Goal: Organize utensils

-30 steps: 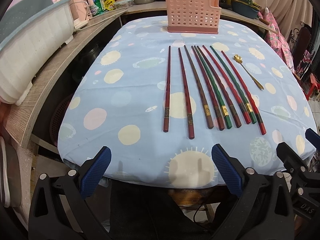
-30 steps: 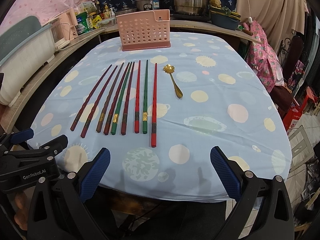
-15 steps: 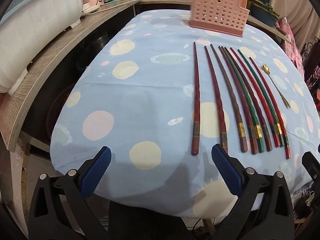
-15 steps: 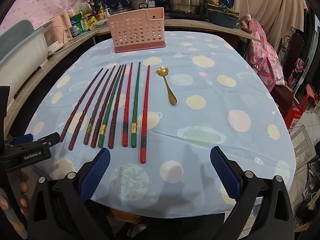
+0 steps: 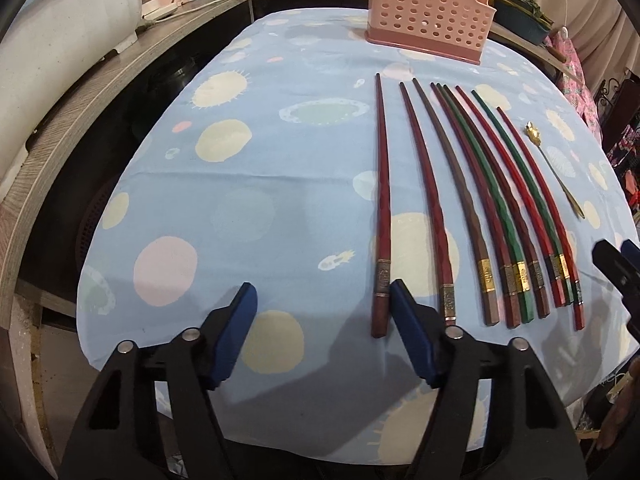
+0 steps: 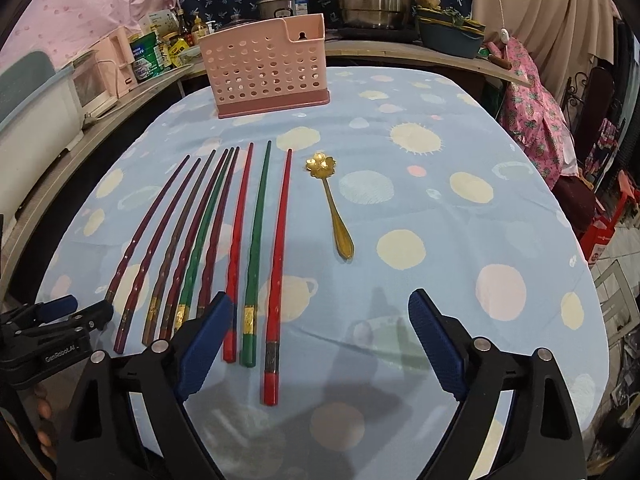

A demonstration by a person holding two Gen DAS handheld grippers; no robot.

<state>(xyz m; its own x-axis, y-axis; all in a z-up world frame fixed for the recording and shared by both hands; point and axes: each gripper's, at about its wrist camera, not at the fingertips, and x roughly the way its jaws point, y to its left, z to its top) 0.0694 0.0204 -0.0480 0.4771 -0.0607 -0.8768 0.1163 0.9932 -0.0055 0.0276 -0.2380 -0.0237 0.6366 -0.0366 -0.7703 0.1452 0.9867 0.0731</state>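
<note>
Nine chopsticks (image 6: pixel 256 240) lie side by side on the counter (image 6: pixel 440 208), which is covered by a blue spotted cloth. Their thick decorated ends face the person and their tips point toward the pink perforated utensil holder (image 6: pixel 266 68) at the far edge. A gold flower-bowl spoon (image 6: pixel 332 204) lies just right of the row. Nothing has been loaded into the holder, as far as its visible side shows.

The left gripper (image 5: pixel 320 320) is poised over the near edge of the cloth. Its fingers (image 5: pixel 236 332) are spread but closing, with nothing between them; the leftmost dark red chopstick (image 5: pixel 382 216) lies just outside the right-hand finger. The right gripper (image 6: pixel 316 336) is near the row's right end, fingers also apart and closing. The butt ends of the bright red chopstick (image 6: pixel 276 276) and its two neighbours fall within the gap, though no pad appears to press on any of them.

Procedure for the step in hand, as judged:
1. Select one chopstick per gripper, starting at the outer ends of the row.
2. Straddle only that stick, near its banded thick end.
3. Lower until the pads reach the cloth, then close.
4. Avoid nudging neighbouring sticks, since round shafts are likely to roll.
</note>
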